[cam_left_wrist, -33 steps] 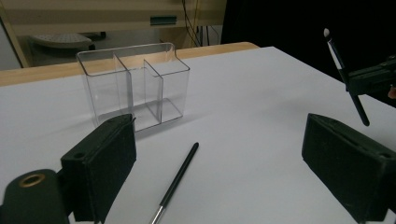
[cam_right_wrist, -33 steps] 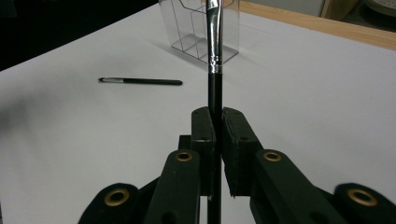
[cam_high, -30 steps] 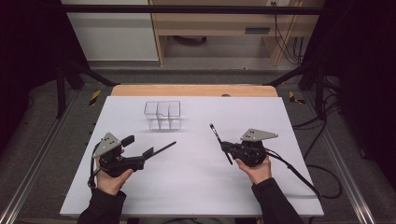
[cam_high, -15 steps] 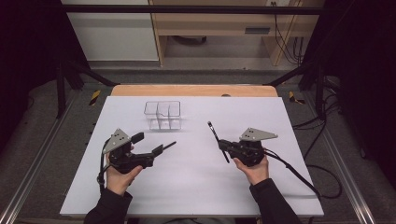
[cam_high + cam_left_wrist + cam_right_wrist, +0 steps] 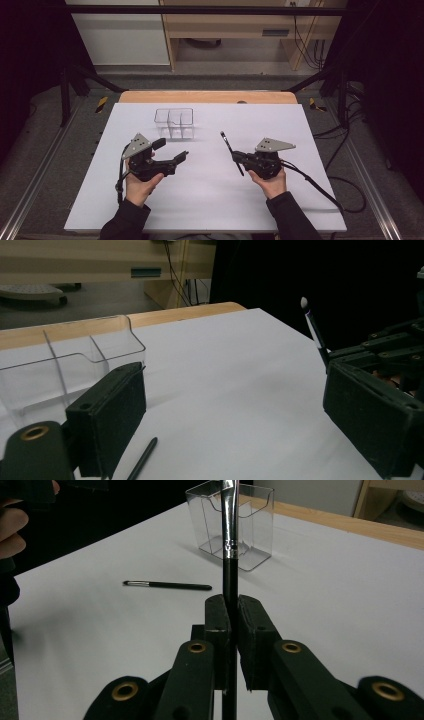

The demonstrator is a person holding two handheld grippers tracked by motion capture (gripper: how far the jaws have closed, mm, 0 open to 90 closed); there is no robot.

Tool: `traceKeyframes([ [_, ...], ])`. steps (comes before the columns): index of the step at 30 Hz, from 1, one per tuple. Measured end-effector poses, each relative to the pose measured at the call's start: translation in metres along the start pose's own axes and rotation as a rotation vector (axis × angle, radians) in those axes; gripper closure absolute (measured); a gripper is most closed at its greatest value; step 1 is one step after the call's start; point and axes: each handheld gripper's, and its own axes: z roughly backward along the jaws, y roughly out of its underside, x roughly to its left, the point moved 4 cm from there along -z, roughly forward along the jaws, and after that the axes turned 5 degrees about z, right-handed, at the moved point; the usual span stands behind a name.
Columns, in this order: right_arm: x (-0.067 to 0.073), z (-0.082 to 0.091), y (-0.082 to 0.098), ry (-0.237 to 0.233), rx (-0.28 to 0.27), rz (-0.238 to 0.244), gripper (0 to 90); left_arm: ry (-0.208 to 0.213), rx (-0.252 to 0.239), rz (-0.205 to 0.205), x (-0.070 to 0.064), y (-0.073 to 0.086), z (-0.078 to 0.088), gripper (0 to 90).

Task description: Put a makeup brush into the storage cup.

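Jaws of the right gripper (image 5: 230, 625) were clamped on a brush (image 5: 229, 540); the left gripper (image 5: 230, 410) was held wide open, a second brush (image 5: 142, 460) lying between its jaws, untouched.

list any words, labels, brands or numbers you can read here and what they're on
None can be read: no print shows on the clear divided holder, the brush in the right gripper, the second brush on the table, or the left gripper.

Left tool (image 5: 184, 155) gapes wide; right tool (image 5: 234, 155) clamped.
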Motion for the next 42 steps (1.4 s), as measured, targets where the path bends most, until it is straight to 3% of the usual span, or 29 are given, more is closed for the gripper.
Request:
traceKeyframes([
  [17, 0.002, 0.003, -0.001, 0.0, -0.02, -0.005, 84.1, 0.059, -0.005, 0.016, -0.024, -0.005, -0.027, 9.6],
  [42, 0.003, 0.005, -0.003, -0.008, -0.041, -0.009, 84.1, 0.128, -0.029, 0.057, -0.047, -0.008, -0.053, 10.2],
])
